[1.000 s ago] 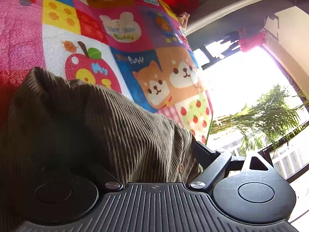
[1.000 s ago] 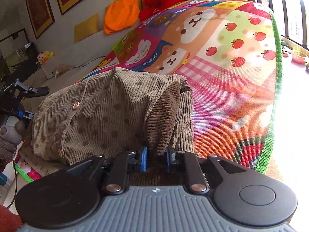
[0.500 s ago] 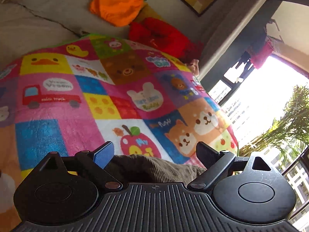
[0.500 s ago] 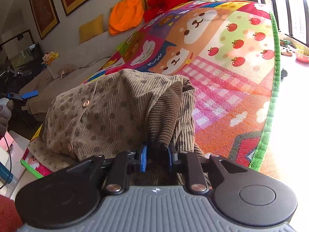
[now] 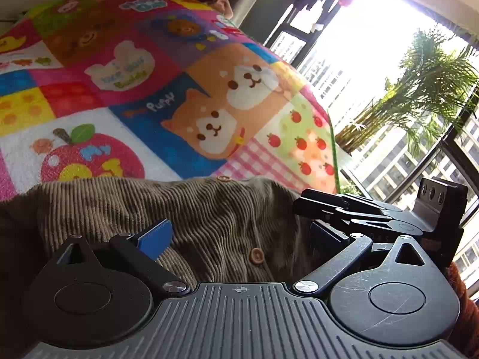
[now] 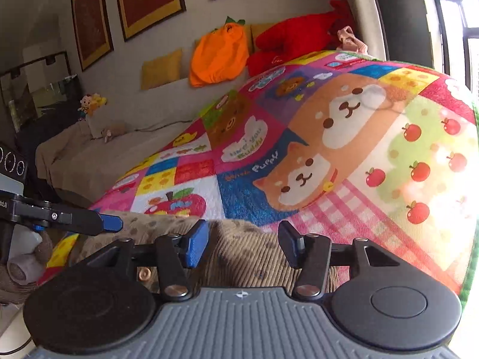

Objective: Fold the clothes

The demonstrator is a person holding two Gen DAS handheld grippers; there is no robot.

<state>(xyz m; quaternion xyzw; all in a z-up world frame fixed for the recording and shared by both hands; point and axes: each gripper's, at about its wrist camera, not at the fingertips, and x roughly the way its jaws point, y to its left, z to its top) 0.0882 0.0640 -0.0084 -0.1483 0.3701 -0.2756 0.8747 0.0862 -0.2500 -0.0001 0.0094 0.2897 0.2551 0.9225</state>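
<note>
A brown corduroy garment with dots and buttons [image 5: 191,209] lies bunched on the colourful play mat [image 5: 209,95]. My left gripper [image 5: 239,239] is open just above the garment, its blue pad [image 5: 155,239] over the cloth. The right gripper shows at the right of the left wrist view [image 5: 359,212]. In the right wrist view the garment [image 6: 239,251] lies under my right gripper [image 6: 242,243], which is open and holds nothing. The left gripper's blue tip [image 6: 110,223] shows at the left.
The mat [image 6: 344,149] has a green edge at the right. An orange cushion [image 6: 221,53] and a red cushion [image 6: 299,42] lie at the back wall. A window and a plant [image 5: 419,89] are to the right.
The right gripper has opened and let go of the garment's sleeve, and it has tilted up. The left gripper has come back down over the garment, open.
</note>
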